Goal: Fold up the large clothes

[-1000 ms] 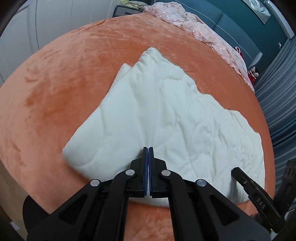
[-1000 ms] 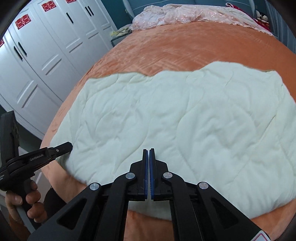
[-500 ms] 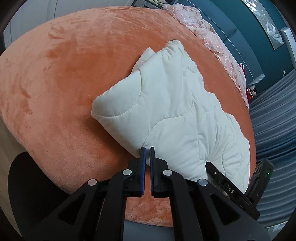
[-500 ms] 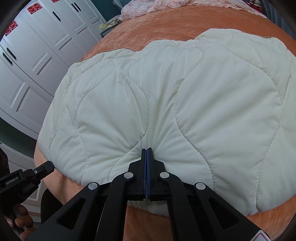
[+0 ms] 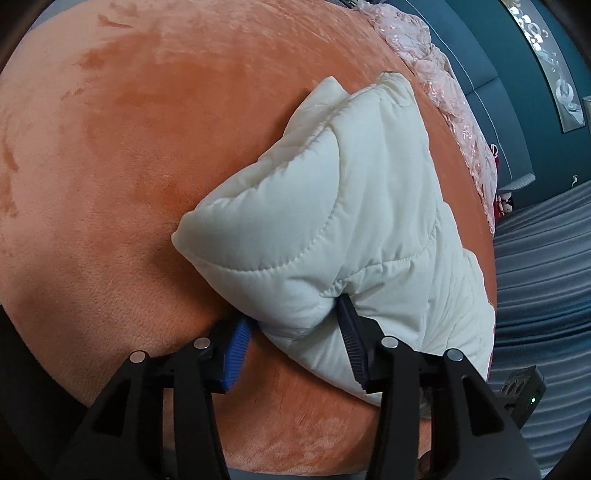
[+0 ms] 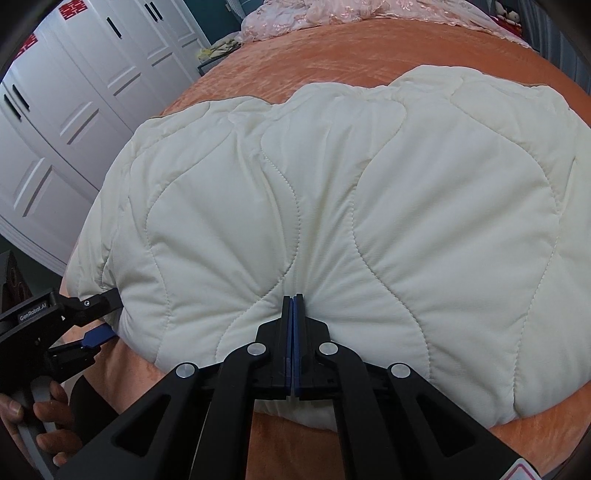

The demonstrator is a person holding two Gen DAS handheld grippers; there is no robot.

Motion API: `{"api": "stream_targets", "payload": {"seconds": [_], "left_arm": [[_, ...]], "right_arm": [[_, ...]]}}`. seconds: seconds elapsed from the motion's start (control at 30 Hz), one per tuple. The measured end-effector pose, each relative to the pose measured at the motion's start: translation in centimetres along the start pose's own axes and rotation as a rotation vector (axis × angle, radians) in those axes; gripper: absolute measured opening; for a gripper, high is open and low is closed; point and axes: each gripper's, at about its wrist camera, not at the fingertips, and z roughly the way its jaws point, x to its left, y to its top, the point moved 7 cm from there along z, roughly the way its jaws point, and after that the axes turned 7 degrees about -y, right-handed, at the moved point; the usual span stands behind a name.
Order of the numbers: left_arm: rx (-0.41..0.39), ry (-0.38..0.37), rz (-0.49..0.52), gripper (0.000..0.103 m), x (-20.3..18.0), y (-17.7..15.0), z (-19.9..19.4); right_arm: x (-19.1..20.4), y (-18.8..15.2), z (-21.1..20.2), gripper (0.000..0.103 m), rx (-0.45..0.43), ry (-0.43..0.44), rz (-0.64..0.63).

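A cream quilted garment (image 6: 332, 192) lies folded on the orange bed cover (image 5: 110, 147). In the left wrist view its thick near corner (image 5: 295, 266) sits between the open jaws of my left gripper (image 5: 295, 325); one finger is under the fold and one presses into its top. My left gripper also shows in the right wrist view (image 6: 96, 317), open around the garment's left edge. My right gripper (image 6: 293, 302) is shut, its tips pressed into the garment's near edge at a stitched seam; whether it pinches fabric is unclear.
A pink lace cloth (image 6: 332, 14) lies along the bed's far side. White wardrobe doors (image 6: 74, 92) stand to the left. A teal wall and grey curtains (image 5: 546, 258) are on the right of the left wrist view. The bed's near edge runs just below both grippers.
Both grippers moved closer to the garment's near edge. My left gripper, shut before, has opened wide around the garment's corner. My right gripper stayed shut.
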Motion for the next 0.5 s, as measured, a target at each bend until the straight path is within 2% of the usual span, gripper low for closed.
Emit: {"api": "stream_targets", "payload": {"seconds": [0.1,0.23,0.37,0.5], "left_arm": [[-0.016,-0.066,-0.073,0.046,0.3,0.1,-1.2],[-0.050,-0.074,-0.052,0.048,0.6,-0.2,-2.9],[-0.063,-0.103,-0.120,0.050,1.8,0.4,-2.5],[-0.084,-0.138,-0.184,0.060,2.0,1.4,-1.3]], "right_arm": [[0.0,0.0,0.0,0.000,0.001,-0.004,-0.005],[0.0,0.0,0.0,0.000,0.001,-0.007,-0.010],[0.0,0.0,-0.1,0.000,-0.005,-0.017,-0.009],[0.0,-0.1,-0.2,0.000,-0.001,-0.023,-0.018]]}}
